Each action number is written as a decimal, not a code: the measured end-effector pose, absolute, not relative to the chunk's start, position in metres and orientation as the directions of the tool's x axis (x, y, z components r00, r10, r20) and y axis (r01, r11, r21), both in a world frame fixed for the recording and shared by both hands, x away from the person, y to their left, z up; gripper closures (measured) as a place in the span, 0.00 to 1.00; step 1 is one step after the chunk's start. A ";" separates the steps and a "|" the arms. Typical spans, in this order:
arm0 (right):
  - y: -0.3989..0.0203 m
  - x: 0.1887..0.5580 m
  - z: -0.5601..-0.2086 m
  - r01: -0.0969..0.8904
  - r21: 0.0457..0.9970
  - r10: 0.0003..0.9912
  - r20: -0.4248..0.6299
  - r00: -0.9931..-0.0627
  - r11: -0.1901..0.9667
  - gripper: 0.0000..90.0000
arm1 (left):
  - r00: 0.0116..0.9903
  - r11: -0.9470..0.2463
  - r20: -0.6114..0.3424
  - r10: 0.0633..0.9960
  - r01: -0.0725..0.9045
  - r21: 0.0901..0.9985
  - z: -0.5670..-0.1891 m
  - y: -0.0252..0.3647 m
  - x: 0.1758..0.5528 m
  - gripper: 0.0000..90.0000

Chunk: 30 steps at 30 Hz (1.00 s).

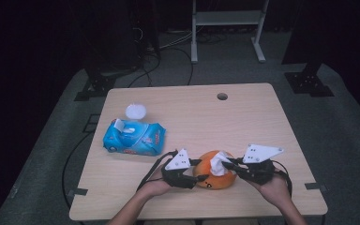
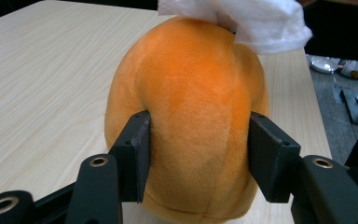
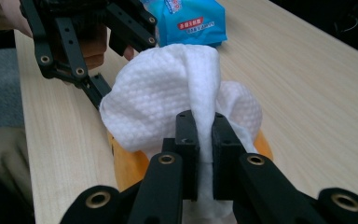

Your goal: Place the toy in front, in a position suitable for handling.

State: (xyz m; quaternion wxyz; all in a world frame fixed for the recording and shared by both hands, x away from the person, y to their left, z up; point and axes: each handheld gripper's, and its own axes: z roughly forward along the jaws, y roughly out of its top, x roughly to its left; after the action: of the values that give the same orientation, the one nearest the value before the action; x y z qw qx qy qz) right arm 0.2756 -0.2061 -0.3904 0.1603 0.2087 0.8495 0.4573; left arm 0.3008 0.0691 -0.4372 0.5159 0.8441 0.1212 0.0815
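Near the table's [image 1: 262, 122] front edge, your left gripper [image 2: 198, 156] clasped the orange plush toy [image 2: 191, 116] on both sides, while your right gripper [image 3: 205, 140] pinched a white wipe [image 3: 168, 93] draped over its top. The blue wipes pack [image 1: 134, 137] lay well apart.

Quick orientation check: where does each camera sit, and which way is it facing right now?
High view: above the near table edge, looking forward and down; forearms, both hands.
Left gripper view: on the left tool, facing the orange plush toy between its jaws.
Right gripper view: on the right tool, facing the white wipe pinched in its jaws; left tool beyond.
Shared: toy and wipe appear in all views.
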 end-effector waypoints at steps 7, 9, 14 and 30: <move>-0.222 0.284 -0.397 0.265 0.849 0.551 -0.038 -0.833 0.458 0.93 | 0.960 -0.444 0.023 0.280 0.108 0.890 -0.445 0.067 0.303 0.28; -0.219 0.281 -0.394 0.233 0.846 0.560 -0.090 -0.824 0.479 0.93 | 0.952 -0.440 0.035 0.303 0.107 0.892 -0.444 0.066 0.303 0.41; -0.202 0.267 -0.379 0.160 0.862 0.530 -0.140 -0.836 0.480 0.93 | 0.949 -0.431 0.063 0.309 0.081 0.898 -0.437 0.059 0.297 0.52; -0.216 0.273 -0.383 0.210 0.853 0.570 -0.119 -0.813 0.477 0.93 | 0.957 -0.422 0.053 0.287 0.077 0.903 -0.433 0.054 0.294 0.52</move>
State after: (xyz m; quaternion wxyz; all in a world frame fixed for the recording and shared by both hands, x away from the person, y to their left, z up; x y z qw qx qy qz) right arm 0.2728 -0.2158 -0.3826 0.1979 0.2333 0.8362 0.4551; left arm 0.2936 0.0535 -0.4331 0.5264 0.8374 0.1085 0.0998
